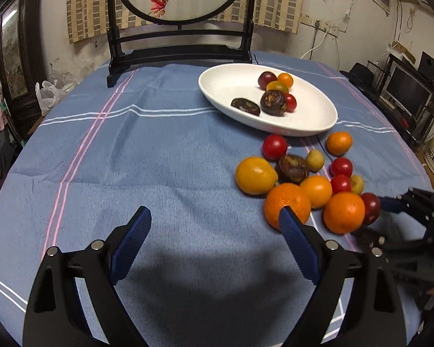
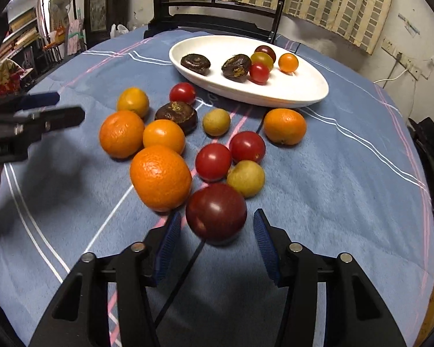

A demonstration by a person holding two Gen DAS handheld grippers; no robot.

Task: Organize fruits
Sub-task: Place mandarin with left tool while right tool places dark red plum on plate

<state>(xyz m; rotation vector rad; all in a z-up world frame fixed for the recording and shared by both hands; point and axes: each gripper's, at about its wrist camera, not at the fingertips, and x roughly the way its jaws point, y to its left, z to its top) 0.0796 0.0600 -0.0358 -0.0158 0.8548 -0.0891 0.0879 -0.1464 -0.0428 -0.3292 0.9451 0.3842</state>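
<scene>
A white oval dish [image 1: 225, 82] [image 2: 298, 94] at the back holds two dark brown fruits and several small tomatoes. Loose fruit lies on the blue cloth in front of it: oranges [image 2: 160, 177] [image 1: 288, 205], red tomatoes [image 2: 213, 162], small yellow-green fruits [image 2: 246, 178], a dark brown fruit [image 2: 175, 114]. My right gripper [image 2: 215, 225] is open, its blue pads on either side of a dark red tomato [image 2: 216, 213] [image 1: 371, 206], not touching it. My left gripper [image 1: 214, 217] is open and empty, left of the fruit pile; it also shows in the right wrist view [image 2: 47, 107].
A dark wooden stand [image 1: 179, 55] with an oval painted panel stands at the table's far edge behind the dish. A thin black cable [image 2: 185, 271] runs across the cloth under the fruit. Shelves and a screen [image 1: 408, 92] are beyond the table's right side.
</scene>
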